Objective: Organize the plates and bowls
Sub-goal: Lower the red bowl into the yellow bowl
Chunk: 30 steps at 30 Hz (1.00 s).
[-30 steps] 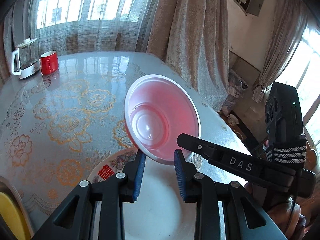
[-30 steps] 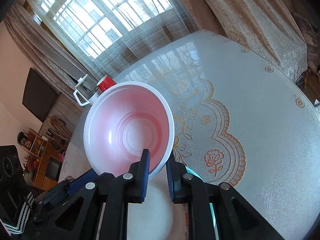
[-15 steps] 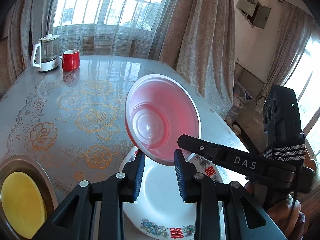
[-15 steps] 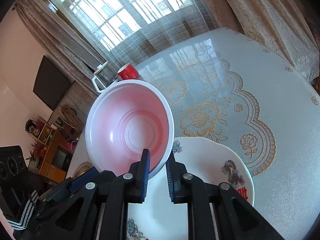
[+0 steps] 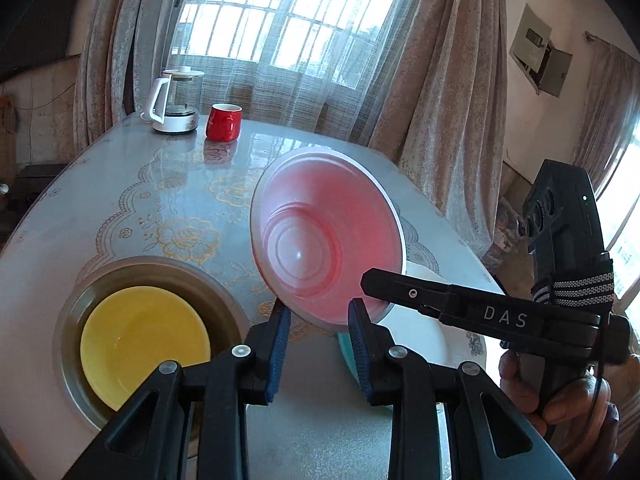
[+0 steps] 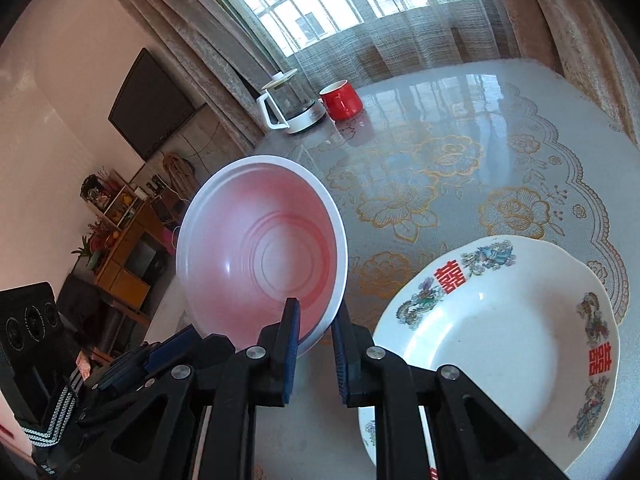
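Since the earlier frames both grippers have carried the pink bowl (image 5: 326,236) sideways across the table (image 5: 132,184), and a metal dish holding a yellow plate has come fully into the left view.

Left wrist view: the left gripper (image 5: 319,322) has its blue ribbed pads closed narrowly about the bowl's lower rim at 6 o'clock; whether both pads press on it cannot be told. The bowl is thin, glossy plastic, round, with concentric rings moulded in its base, tilted so its opening faces the camera. The right gripper (image 5: 366,276), black and marked DAS, reaches in from 3 o'clock to the same rim, gripped by a hand (image 5: 560,400). At 8 o'clock lies the metal dish (image 5: 68,320), dull and round, with the yellow plate (image 5: 144,344) seated inside it. A white plate (image 5: 420,336) and a teal edge (image 5: 346,354) show beneath the bowl at 4 o'clock. At 11 o'clock stand a glass kettle (image 5: 176,100) and a red mug (image 5: 223,122), just beside each other.

Right wrist view: the right gripper (image 6: 315,318) pinches the bowl's (image 6: 260,252) rim between nearly closed pads, the bowl raised at 10 o'clock. The white plate (image 6: 500,340), scalloped glazed ceramic with floral motifs and red characters, rests on the lace-patterned, glossy table (image 6: 460,128) at 4 o'clock.
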Motion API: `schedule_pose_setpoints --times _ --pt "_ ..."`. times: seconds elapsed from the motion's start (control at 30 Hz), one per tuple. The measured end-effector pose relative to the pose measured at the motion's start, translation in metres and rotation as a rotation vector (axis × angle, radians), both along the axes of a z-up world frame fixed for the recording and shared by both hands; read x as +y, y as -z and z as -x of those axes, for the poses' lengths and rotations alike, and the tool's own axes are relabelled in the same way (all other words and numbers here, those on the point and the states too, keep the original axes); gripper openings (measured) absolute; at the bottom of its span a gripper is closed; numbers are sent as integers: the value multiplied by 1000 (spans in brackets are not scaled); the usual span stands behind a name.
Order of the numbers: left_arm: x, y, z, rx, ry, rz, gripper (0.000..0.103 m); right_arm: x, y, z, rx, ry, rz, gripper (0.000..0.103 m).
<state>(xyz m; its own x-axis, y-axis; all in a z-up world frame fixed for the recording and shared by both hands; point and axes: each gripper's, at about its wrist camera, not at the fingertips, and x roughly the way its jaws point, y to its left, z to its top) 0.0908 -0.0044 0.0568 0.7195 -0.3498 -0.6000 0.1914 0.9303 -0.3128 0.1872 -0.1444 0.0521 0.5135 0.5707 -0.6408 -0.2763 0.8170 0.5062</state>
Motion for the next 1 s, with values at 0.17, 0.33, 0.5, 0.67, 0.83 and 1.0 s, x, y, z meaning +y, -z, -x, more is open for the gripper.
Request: schedule_pose_setpoints --times 0.17,0.33,0.5,0.67,0.83,1.0 --pt "42 5 19 2 -85 15 30 45 1 -1 2 -98 8 16" --pt "81 4 33 -5 -170 41 30 82 2 -2 10 -176 3 16" --pt "108 8 39 6 -226 67 30 108 9 -1 31 -224 20 15" --pt "117 19 40 34 -239 67 30 118 21 -2 65 -243 54 16" --pt "121 30 39 68 -239 81 30 125 34 -4 120 -249 75 16" --pt "123 41 35 102 -241 76 30 126 41 -2 140 -237 84 17"
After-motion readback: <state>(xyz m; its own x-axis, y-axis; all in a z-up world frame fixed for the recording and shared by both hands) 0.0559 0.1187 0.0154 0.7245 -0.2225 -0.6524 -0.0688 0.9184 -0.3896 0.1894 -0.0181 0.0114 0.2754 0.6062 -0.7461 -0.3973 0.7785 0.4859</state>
